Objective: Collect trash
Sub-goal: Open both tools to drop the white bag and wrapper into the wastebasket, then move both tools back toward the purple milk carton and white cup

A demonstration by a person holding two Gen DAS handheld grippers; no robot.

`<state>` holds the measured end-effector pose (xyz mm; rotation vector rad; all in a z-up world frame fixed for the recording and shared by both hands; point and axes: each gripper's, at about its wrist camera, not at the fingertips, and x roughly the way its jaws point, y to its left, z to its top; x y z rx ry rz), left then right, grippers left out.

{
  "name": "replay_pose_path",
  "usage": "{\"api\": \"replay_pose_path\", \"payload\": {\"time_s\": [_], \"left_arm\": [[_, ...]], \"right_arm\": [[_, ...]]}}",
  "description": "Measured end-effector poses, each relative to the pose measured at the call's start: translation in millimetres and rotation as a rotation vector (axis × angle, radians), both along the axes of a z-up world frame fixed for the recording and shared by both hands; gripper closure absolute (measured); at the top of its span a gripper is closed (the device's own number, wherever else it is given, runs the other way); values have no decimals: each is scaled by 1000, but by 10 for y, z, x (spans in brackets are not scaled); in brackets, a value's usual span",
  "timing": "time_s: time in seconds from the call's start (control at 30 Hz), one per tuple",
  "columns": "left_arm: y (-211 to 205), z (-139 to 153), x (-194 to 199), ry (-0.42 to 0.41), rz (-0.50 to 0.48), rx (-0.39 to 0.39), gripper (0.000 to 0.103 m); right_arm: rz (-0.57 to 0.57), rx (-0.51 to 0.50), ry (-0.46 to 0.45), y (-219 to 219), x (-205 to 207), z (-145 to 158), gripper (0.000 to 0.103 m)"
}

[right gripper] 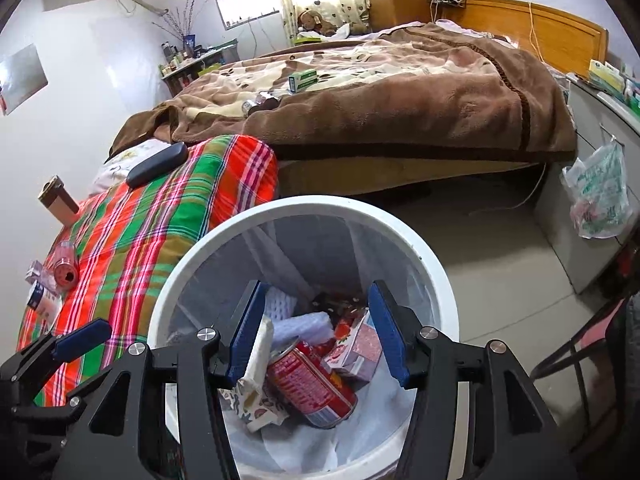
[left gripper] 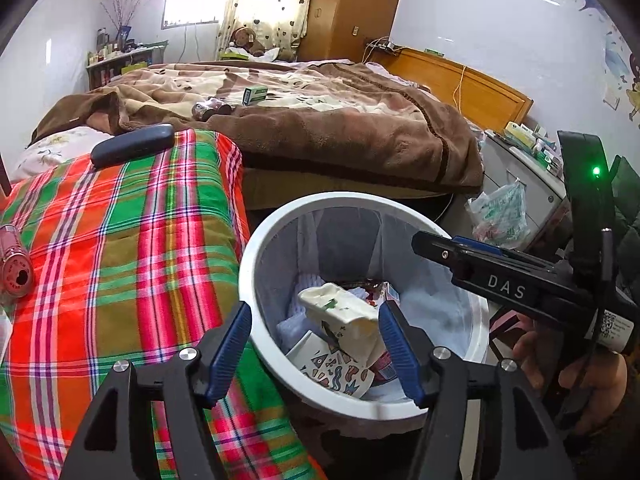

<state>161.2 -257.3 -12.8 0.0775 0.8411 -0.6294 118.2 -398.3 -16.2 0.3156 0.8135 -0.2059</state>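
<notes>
A white round trash bin (left gripper: 256, 240) (right gripper: 436, 264) stands on the floor beside the plaid quilt. It holds a red can (right gripper: 312, 384), a pink carton (right gripper: 360, 348), a cream patterned box (left gripper: 344, 312) and white foam. My left gripper (left gripper: 316, 344) is open and empty over the bin's near rim. My right gripper (right gripper: 318, 332) is open and empty above the bin; it also shows in the left wrist view (left gripper: 480, 268). A pink can (left gripper: 16, 268) (right gripper: 66, 270) lies on the quilt. A green box (left gripper: 254, 94) (right gripper: 304, 79) and a dark can (left gripper: 210, 109) lie on the brown blanket.
A dark glasses case (left gripper: 132, 145) (right gripper: 158, 164) lies on the plaid quilt (left gripper: 120, 248). Small boxes (right gripper: 42, 292) sit at the quilt's left edge. A plastic bag (right gripper: 600, 200) hangs on a grey cabinet (right gripper: 584, 128) at right. A chair leg (right gripper: 568, 352) stands at lower right.
</notes>
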Motion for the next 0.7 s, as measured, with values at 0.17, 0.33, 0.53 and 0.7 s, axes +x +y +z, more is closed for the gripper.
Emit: {"api": "replay_pose_path", "payload": {"time_s": [0.17,0.33,0.53,0.7], "left_arm": [[117,51,-37,-8,12,-4,37],[277,148,-94,-32,45,-3,37],[551,250,-159,-57,86,-21,37],[850,273,-205,-75,139,-17,37]], "right_arm": [[-1,-2,-8,66,-14,11,47],[7,1,-24,147,-46,43,47],[25,1,-51,280,-71,94,47],[51,2,-69,434,-68,102,47]]}}
